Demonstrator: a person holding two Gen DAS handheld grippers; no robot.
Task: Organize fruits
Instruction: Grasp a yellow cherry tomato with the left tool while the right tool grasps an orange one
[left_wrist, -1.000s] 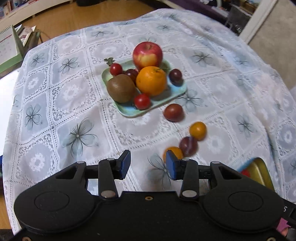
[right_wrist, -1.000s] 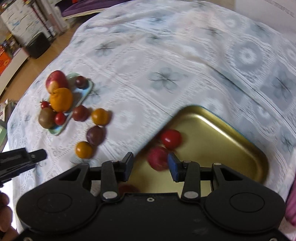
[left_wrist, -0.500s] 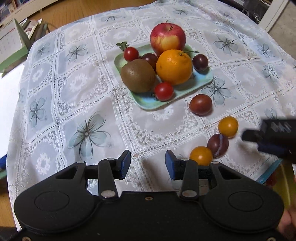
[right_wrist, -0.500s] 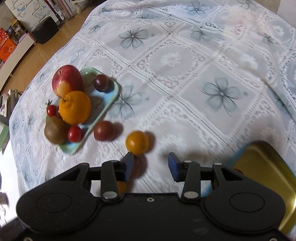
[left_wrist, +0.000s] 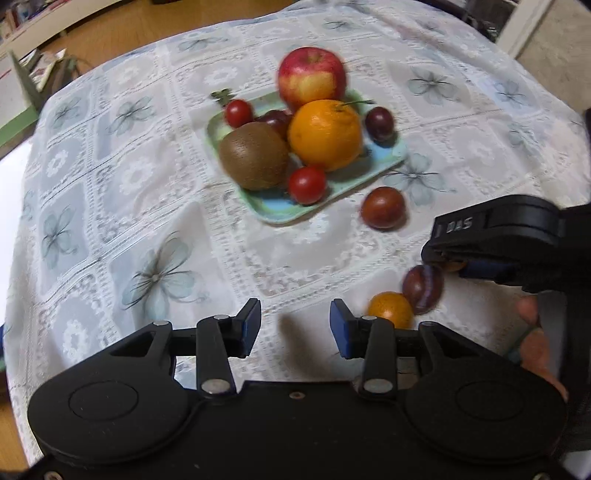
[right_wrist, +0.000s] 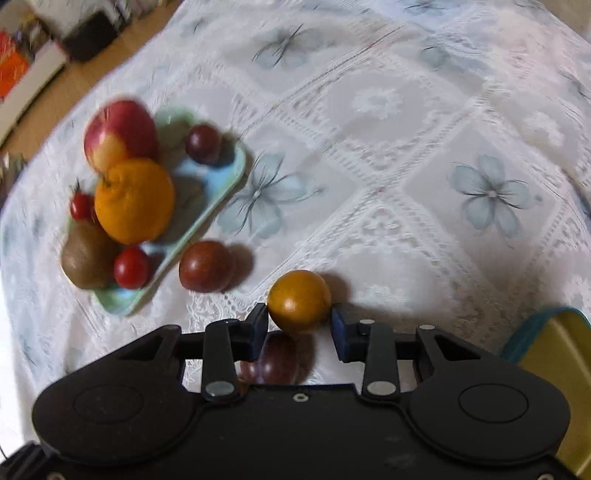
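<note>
A pale green tray (left_wrist: 275, 212) holds an apple (left_wrist: 312, 75), an orange (left_wrist: 325, 133), a kiwi (left_wrist: 255, 155) and small red and dark tomatoes. Loose on the cloth lie a brown-red tomato (right_wrist: 207, 266), a dark purple one (right_wrist: 277, 363) and a small orange one (left_wrist: 389, 314). My right gripper (right_wrist: 299, 326) is open low over the cloth, and another orange tomato (right_wrist: 299, 299) sits between its fingertips. My left gripper (left_wrist: 294, 326) is open and holds nothing, hovering in front of the green tray.
A gold tray with a teal rim (right_wrist: 554, 332) lies at the right, just beside my right gripper. A white lace cloth with grey-blue flowers (left_wrist: 155, 273) covers the table. A hand (left_wrist: 535, 343) shows at the right edge. Wooden floor and shelves lie beyond the table.
My right gripper has swung left from over the gold tray to the loose fruits and now straddles an orange tomato. The left gripper has moved closer to the green tray.
</note>
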